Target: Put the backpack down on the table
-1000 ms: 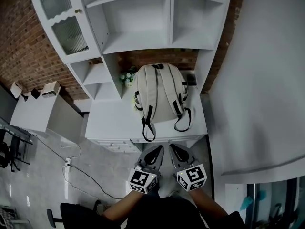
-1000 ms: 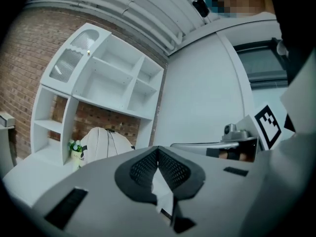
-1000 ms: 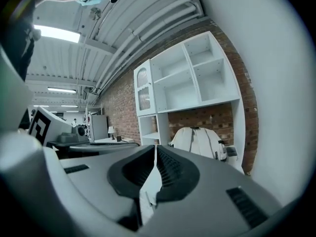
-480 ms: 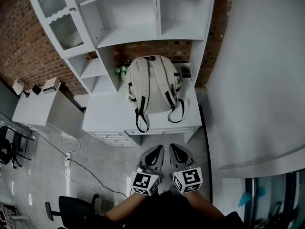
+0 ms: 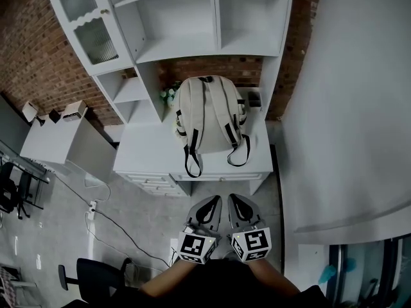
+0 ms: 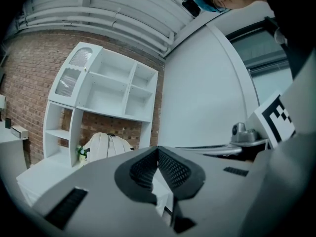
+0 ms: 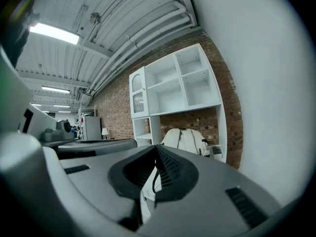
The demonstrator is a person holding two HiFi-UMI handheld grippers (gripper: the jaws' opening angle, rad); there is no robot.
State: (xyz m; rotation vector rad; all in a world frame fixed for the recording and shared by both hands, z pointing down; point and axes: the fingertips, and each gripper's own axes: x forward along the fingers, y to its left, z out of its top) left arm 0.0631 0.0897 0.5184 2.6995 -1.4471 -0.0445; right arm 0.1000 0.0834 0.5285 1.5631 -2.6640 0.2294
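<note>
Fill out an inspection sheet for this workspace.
Surface: white desk, mostly bare in front.
Job's things: backpack stands upright on the desk under the shelves, straps trailing toward the front edge.
Clutter: small plant left of the backpack, dark object to its right.
Grippers: left gripper and right gripper both shut, empty, side by side, short of the desk.
Cables: cable on the floor, left of the desk.
Surroundings: shelf unit above; side table at left.

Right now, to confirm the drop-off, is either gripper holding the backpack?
No, the backpack rests on the table, apart from the shut left gripper and right gripper.
</note>
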